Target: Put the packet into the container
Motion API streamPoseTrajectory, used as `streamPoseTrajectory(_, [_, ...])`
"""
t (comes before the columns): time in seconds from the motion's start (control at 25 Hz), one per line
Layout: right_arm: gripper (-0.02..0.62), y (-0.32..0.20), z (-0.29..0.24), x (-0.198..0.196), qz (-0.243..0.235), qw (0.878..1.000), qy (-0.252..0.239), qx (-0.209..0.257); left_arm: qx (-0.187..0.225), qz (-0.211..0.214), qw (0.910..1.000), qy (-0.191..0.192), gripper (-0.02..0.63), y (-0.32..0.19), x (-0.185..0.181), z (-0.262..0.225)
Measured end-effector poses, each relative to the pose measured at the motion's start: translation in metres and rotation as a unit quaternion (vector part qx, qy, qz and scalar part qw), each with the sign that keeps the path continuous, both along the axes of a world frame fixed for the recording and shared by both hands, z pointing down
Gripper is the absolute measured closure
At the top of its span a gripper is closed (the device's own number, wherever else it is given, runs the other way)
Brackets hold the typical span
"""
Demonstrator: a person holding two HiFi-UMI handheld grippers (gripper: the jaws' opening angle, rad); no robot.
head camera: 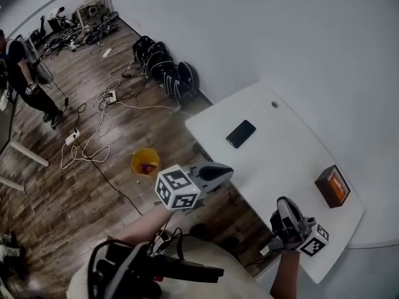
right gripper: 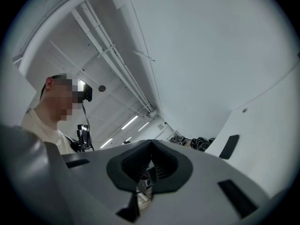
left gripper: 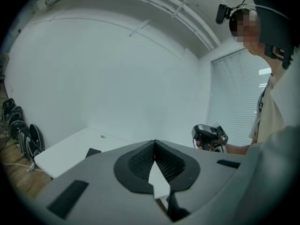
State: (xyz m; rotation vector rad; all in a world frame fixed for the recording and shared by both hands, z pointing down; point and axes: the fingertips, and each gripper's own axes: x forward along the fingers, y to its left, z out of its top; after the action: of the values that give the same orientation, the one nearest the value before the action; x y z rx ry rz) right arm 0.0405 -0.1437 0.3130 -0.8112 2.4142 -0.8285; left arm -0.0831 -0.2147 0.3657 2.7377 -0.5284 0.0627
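A small brown box [head camera: 331, 186] with orange inside stands near the right edge of the white table [head camera: 280, 148]. I cannot pick out a separate packet in any view. My left gripper [head camera: 228, 170] hovers over the table's near-left edge, jaws shut with nothing between them [left gripper: 154, 143]. Shut and empty too, my right gripper [head camera: 284, 203] is held above the table's near end, short of the brown box. Its own view looks up past the jaw tips [right gripper: 151, 143] at the wall and ceiling. The left gripper view shows the right gripper [left gripper: 209, 137] off to its right.
A black phone [head camera: 240, 133] lies flat on the table's far half. On the wooden floor stand a yellow bin [head camera: 145, 162], loose cables [head camera: 93, 123] and black bags [head camera: 165, 70] against the wall. A person [head camera: 22, 73] stands at the far left.
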Motion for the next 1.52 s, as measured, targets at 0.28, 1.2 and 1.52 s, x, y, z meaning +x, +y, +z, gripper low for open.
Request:
streamPoseTrajectory(0.28, [0.580,0.037,0.007,0.006,0.037,0.999,0.007,0.001,-0.018,0.006,0.9995,0.025,0.597,0.008,-0.005,0.001])
streamPoseTrajectory(1.2, [0.580,0.281,0.028,0.114,0.056,0.997,-0.053,-0.001,-0.014,0.015,0.9988,-0.045,0.597,0.237,0.103,0.004])
streamPoseTrajectory(1.52, [0.580,0.281,0.038,0.089,0.000,0.998,-0.060,-0.015,-0.023,-0.028,0.9976,-0.059,0.597,0.260,0.074,0.011])
